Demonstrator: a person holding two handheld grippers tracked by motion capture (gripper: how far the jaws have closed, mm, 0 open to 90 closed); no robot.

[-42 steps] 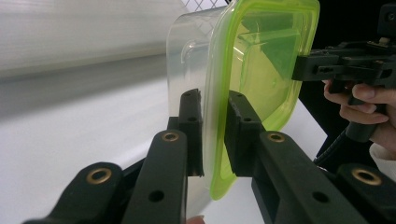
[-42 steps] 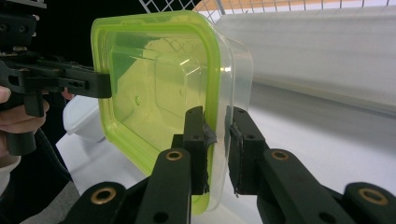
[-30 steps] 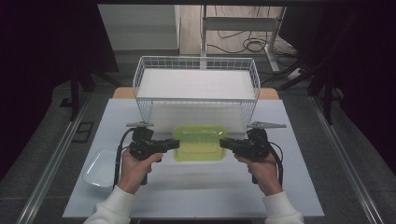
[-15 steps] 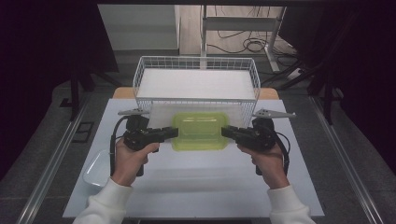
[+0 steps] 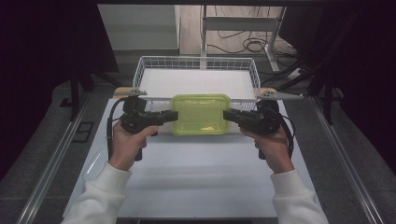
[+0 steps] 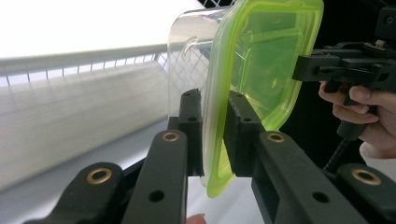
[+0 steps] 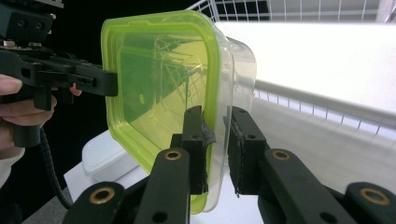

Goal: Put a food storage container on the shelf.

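Each hand-held gripper (image 5: pixel 173 116) (image 5: pixel 227 115) pinches an opposite rim of the lidded container (image 5: pixel 201 113), beside the basket's (image 5: pixel 196 63) near edge.

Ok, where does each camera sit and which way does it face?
High view: above the person's side, looking forward and down on the table; forearms, hands, both claws show.
Left gripper view: on the left claw, along its jaws clamping the box; the other hand shows.
Right gripper view: on the right claw, facing the box from the opposite end.
All share the box and basket.
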